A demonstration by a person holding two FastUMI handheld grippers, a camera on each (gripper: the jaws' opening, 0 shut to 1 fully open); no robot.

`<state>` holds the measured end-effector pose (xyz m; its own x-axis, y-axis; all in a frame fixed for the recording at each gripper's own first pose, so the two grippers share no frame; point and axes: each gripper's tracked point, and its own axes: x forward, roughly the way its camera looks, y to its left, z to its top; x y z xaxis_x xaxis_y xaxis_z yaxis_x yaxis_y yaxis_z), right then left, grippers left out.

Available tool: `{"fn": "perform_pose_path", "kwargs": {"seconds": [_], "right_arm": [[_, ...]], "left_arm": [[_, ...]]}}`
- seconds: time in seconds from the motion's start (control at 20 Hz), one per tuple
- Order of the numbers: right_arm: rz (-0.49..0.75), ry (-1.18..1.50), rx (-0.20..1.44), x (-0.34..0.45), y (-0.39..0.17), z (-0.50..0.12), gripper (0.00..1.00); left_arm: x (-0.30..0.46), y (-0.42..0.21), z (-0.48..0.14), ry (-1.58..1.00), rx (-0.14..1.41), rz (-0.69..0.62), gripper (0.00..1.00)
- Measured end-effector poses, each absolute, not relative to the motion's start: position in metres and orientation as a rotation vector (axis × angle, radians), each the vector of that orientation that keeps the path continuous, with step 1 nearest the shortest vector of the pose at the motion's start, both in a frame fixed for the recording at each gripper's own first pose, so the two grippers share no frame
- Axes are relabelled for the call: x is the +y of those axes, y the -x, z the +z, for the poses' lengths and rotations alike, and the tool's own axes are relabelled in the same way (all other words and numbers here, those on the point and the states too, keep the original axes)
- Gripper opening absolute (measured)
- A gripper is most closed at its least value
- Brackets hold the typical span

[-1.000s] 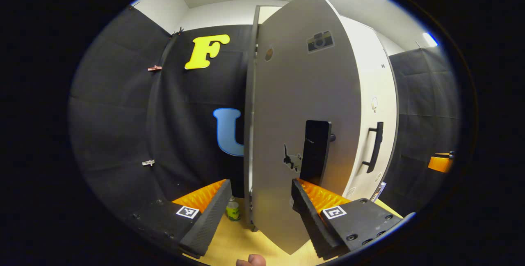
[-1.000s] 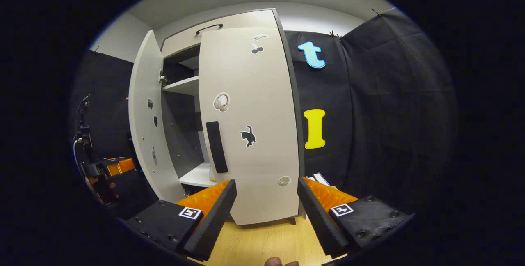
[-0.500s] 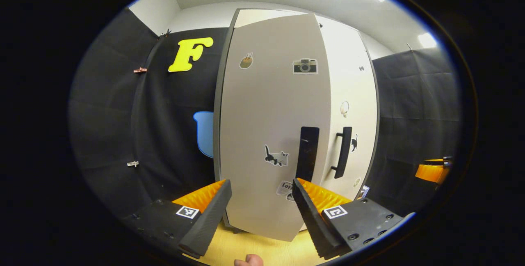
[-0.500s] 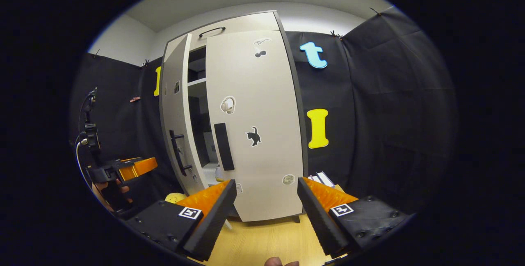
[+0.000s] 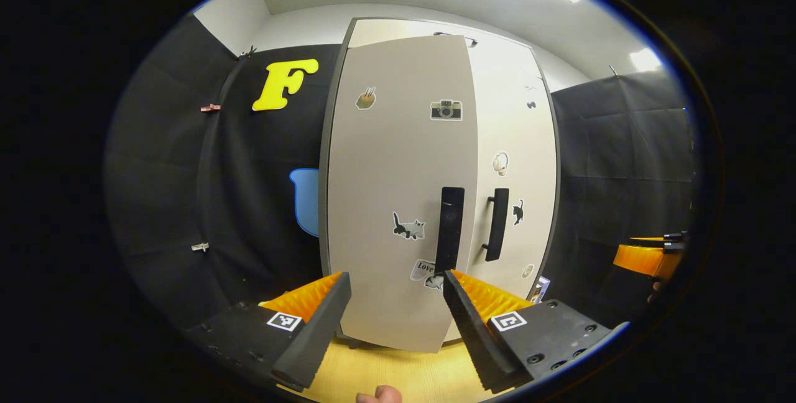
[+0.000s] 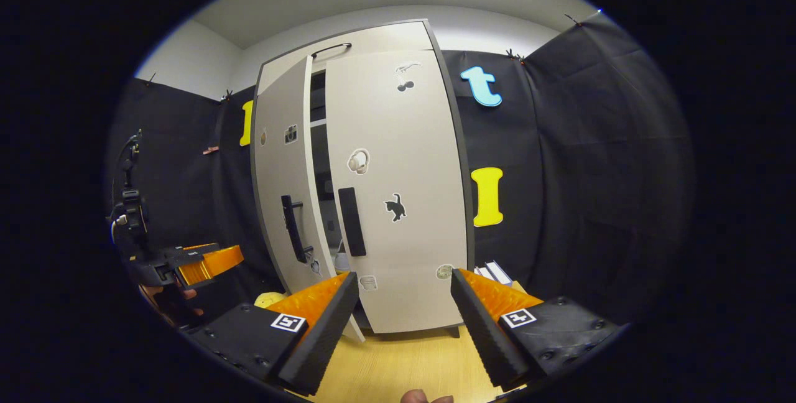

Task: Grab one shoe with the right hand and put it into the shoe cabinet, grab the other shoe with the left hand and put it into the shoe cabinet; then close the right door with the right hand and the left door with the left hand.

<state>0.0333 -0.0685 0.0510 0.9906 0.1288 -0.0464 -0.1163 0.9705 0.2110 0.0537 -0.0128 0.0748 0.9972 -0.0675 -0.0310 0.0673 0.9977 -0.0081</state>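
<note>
The pale shoe cabinet (image 5: 398, 160) stands ahead with stickers on both doors. In the right gripper view its right door (image 6: 398, 160) lies shut. The left door (image 6: 283, 173) stands slightly ajar, with a narrow dark gap beside it. Something pale (image 6: 341, 261) shows low in that gap; I cannot tell whether it is a shoe. My left gripper (image 5: 395, 322) is open and holds nothing, a short way in front of the left door's black handle (image 5: 449, 229). My right gripper (image 6: 404, 328) is open too, held back from the right door's handle (image 6: 351, 221).
A yellow rounded object (image 6: 269, 299) lies on the wooden floor (image 6: 398, 365) left of the cabinet's foot. Some flat white items (image 6: 494, 272) lean by its right side. The left gripper (image 6: 199, 263) and the hand holding it show at the far left.
The left door has swung from wide open to almost shut, so the gap into the cabinet has narrowed to a slit. Both grippers stay open and have drawn back a little.
</note>
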Motion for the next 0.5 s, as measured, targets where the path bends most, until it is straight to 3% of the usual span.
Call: {"fn": "perform_pose_path", "kwargs": {"seconds": [0.5], "right_arm": [[0.131,-0.192,0.051,-0.065,-0.028,0.051,0.98]], "left_arm": [[-0.015,-0.040,0.076,-0.013,0.029,-0.077,0.94]]}}
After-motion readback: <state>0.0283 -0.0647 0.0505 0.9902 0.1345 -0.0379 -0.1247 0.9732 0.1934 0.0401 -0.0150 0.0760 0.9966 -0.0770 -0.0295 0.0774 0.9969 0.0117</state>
